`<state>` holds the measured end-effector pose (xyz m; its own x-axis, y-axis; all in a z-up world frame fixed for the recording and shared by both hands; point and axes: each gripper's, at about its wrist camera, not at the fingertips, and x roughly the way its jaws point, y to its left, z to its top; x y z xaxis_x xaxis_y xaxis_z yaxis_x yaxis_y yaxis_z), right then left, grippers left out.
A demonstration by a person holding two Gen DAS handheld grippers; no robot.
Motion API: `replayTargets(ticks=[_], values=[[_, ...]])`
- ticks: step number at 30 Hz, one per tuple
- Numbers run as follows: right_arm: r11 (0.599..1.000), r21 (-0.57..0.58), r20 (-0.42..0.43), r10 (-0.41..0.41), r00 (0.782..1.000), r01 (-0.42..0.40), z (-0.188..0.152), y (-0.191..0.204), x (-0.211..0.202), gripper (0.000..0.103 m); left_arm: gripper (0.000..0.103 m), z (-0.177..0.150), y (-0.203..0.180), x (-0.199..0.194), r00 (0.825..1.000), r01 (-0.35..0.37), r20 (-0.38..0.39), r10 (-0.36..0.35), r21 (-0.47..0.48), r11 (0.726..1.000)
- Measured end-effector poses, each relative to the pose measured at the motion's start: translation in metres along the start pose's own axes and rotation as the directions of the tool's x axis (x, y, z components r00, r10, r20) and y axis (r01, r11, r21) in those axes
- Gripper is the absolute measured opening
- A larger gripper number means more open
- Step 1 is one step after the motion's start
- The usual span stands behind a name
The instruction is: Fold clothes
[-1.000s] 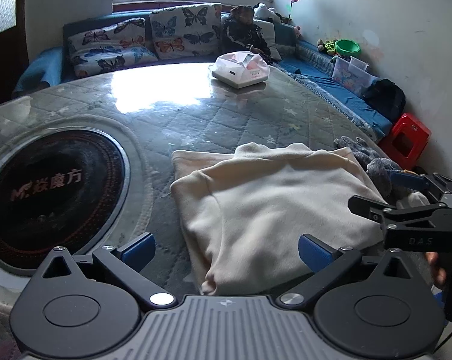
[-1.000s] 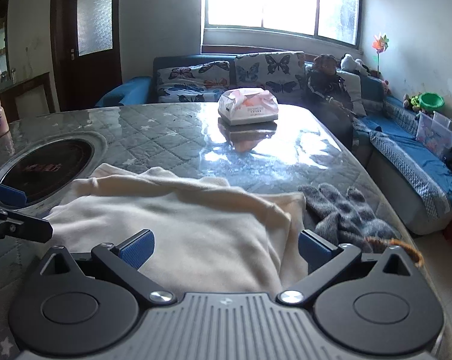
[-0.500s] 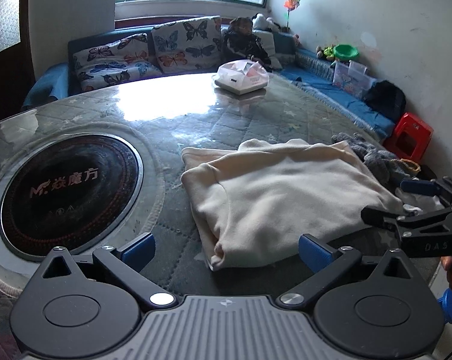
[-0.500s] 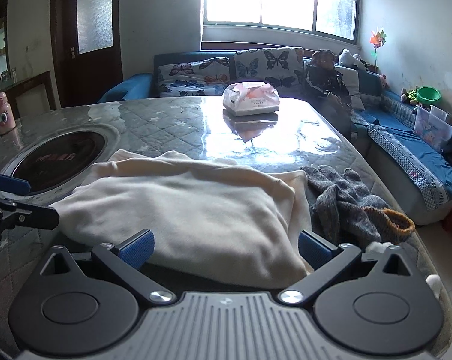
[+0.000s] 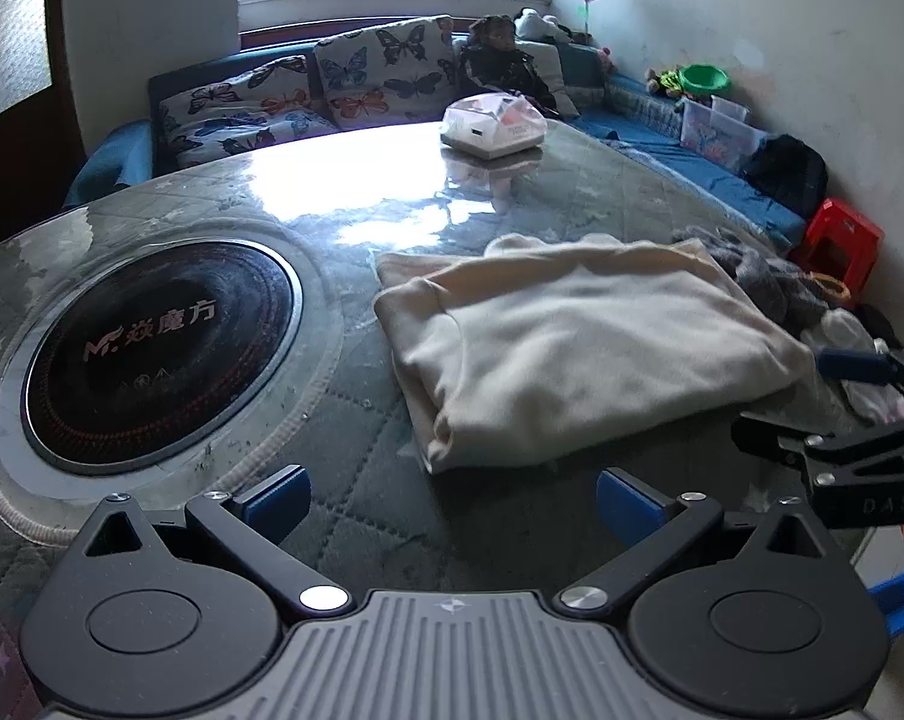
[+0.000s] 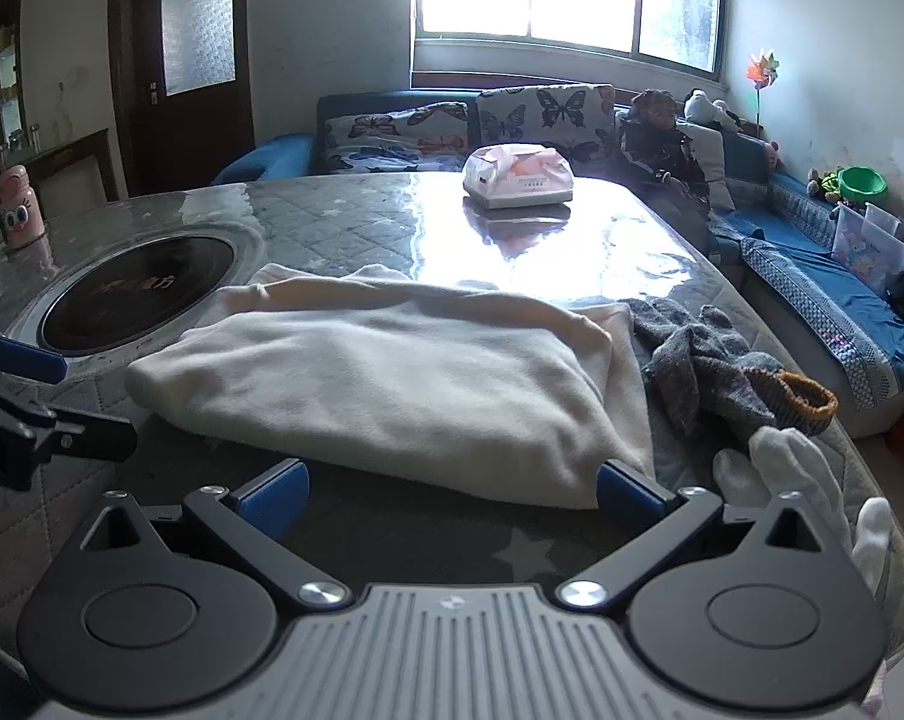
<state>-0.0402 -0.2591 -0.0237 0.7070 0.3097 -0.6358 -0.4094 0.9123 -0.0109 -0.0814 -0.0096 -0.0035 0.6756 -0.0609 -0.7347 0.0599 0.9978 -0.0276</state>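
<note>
Both sets of jaws hang wide apart and empty: my left gripper (image 5: 449,501) low over the counter (image 5: 356,414), my right gripper (image 6: 449,495) just short of the sweater's near edge. Far left sits the hob (image 5: 158,342), set into the counter, nothing on it. Moving right, the sweater (image 5: 578,354) lies on the counter in a folded bundle, cream, plump, its layers loose at the near corner. Right again, touching its far side, a grey sock heap (image 6: 710,360), and a white glove (image 6: 812,492) near the counter's edge. Behind them all, a tissue box (image 6: 518,177). Looks to me like one piece is folded and the socks are next. Risk now: going in for the socks, I could snag the sweater's edge and drag the fold open, or nudge the glove off the edge.
</note>
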Motion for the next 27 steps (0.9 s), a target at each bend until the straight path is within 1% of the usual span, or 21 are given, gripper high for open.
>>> replayTargets(ticks=[3, 8, 18, 27], values=[[1.0, -0.004, -0.009, 0.007, 1.0, -0.007, -0.004, 0.003, 0.0, 0.103, 0.103, -0.004, -0.006, 0.0, 1.0, -0.014, -0.018, 0.015, 0.029, 0.999], [1.0, -0.003, -0.019, 0.012, 1.0, -0.012, -0.01, 0.007, -0.001, 0.103, 0.103, -0.01, -0.012, 0.0, 0.999, -0.013, -0.041, 0.015, 0.04, 0.999], [0.999, 0.039, -0.029, -0.002, 1.0, 0.004, -0.021, 0.008, -0.011, 0.103, 0.103, -0.016, -0.017, -0.009, 0.999, -0.035, -0.034, 0.036, 0.032, 0.999], [0.995, 0.095, -0.047, -0.02, 0.999, 0.024, -0.035, 0.011, -0.02, 0.103, 0.103, -0.024, -0.02, -0.01, 0.999, -0.025, -0.047, 0.027, 0.026, 0.999]])
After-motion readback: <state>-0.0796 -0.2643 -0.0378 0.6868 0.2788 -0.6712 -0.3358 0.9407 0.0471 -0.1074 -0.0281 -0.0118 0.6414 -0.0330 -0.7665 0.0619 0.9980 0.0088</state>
